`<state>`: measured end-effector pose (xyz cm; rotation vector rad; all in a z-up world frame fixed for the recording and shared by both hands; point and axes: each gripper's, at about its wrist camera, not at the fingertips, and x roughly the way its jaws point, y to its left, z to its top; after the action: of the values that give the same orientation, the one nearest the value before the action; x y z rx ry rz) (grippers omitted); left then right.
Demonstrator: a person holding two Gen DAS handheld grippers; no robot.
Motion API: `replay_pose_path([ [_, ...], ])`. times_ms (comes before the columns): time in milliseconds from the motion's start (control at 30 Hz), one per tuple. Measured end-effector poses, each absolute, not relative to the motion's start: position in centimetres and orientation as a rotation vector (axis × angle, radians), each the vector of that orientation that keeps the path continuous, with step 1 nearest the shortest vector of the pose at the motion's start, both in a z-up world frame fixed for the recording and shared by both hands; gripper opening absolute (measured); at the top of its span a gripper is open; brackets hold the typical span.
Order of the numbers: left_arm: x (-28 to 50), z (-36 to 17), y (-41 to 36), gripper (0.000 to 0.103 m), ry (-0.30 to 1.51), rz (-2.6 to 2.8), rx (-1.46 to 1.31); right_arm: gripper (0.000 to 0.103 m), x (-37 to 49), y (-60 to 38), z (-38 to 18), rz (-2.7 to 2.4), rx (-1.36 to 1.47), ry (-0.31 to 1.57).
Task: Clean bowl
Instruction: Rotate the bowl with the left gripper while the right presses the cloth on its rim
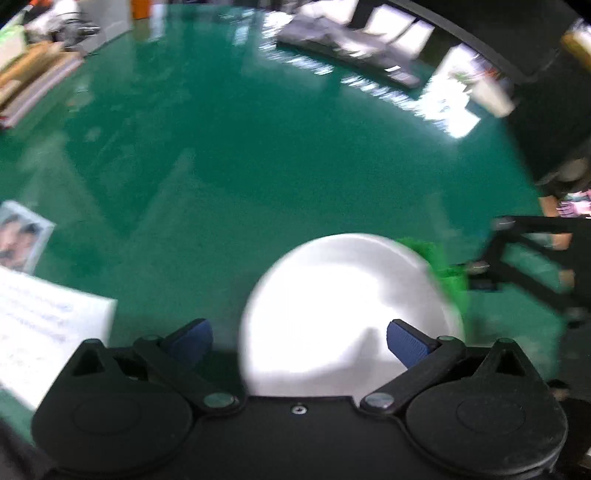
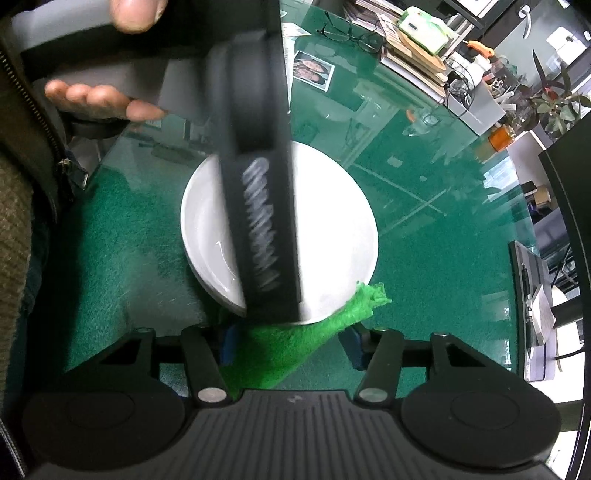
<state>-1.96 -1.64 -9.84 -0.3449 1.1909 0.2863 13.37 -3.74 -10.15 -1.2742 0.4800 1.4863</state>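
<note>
Two sets of tongs work over one white bowl [image 2: 332, 236], which sits on the green glass-topped bench [image 2: 424, 258] close to the person's edge. The right tongs [image 2: 291, 345] are clenched on a bright green cloth [image 2: 295, 343]; the cloth bunches between the blue pads, and its free end trails up against the near rim of the bowl. The left tongs [image 1: 299, 341] stand spread wide and grasp nothing: one blue pad [image 1: 408, 343] hangs over the bowl's inside, the other [image 1: 190, 341] over the bench outside the rim, so the rim lies between them untouched. From the right wrist view the body of that left tool crosses over the bowl, with a hand [image 2: 99, 98] gripping its handle. My judgement is that the bowl is glazed ceramic: stiff, fairly heavy, slick, and liable to chip or slide on the smooth glass if pushed sideways. The sensible place to take hold is the rim, one pad inside and one outside, gripped firmly but not hard, steadying the dish while the cloth wipes. The cloth is soft and light, will fold and drag rather than push, so it wants pressing down into the bowl's curve. A photo print [image 2: 314, 70] and a pair of glasses [image 2: 351, 33] lie well apart, farther back.
</note>
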Motion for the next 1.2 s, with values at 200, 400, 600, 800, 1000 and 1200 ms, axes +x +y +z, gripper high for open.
replay_pose_path([
  [200,-1.5,-10.1,-2.8,0.101,1.234,0.286,-0.288,0.052,14.8,-0.4,-11.4,1.486,-1.3,0.464],
  [400,-1.9,-9.4,-2.2,0.063,1.185,0.285,-0.313,0.032,17.1,3.4,-12.6,1.475,-1.314,0.465],
  [600,-1.3,-9.6,-0.9,0.054,1.14,0.292,-0.305,0.018,19.8,6.3,-13.4,1.465,-1.341,0.457],
  [800,0.2,-9.6,-1.1,0.063,1.167,0.225,-0.272,0.017,17.3,8.3,-14.5,1.46,-1.337,0.505],
  [1000,0.3,-9.2,-1.2,0.063,1.166,0.155,-0.232,0.016,11.3,4.1,-12.7,1.396,-1.297,0.572],
  [1200,0.5,-9.0,-1.1,0.063,1.173,0.099,-0.203,0.016,12.0,3.5,-12.2,1.272,-1.223,0.621],
])
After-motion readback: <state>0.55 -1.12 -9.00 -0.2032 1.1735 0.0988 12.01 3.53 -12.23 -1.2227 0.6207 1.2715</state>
